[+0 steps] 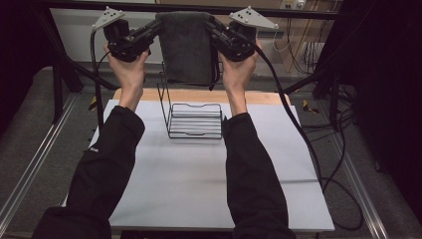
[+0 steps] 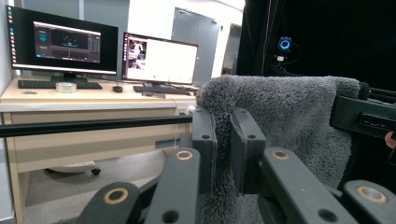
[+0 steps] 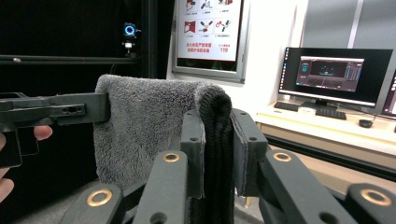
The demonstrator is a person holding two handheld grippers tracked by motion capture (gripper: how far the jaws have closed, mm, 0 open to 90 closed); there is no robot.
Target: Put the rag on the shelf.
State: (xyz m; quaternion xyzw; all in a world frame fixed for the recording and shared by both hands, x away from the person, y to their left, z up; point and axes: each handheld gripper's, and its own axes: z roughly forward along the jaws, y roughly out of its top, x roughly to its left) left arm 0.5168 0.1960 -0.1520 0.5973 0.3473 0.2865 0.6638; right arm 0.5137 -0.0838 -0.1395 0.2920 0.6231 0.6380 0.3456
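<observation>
Two sets of jaws are clamped on one grey towel [image 1: 186,47], and I hold it stretched between them, up in the air beyond the far edge of the surface [image 1: 209,184]. Nearest to me, my left gripper [image 2: 223,140] pinches the towel's left top corner, pile bulging over the pads; my right gripper [image 3: 217,149] bites the folded right edge the same way. Below and a little nearer than the cloth stands the black wire rack [image 1: 191,117], its tall upright loop rising toward the towel's lower hem. I judge the work to be draping the towel over that rack. The risk lies in the hem: it could catch or bunch on the loop, or one corner could slip from a shallow pinch and swing. Farther off sit monitors [image 2: 63,42] on a desk [image 2: 93,100].
</observation>
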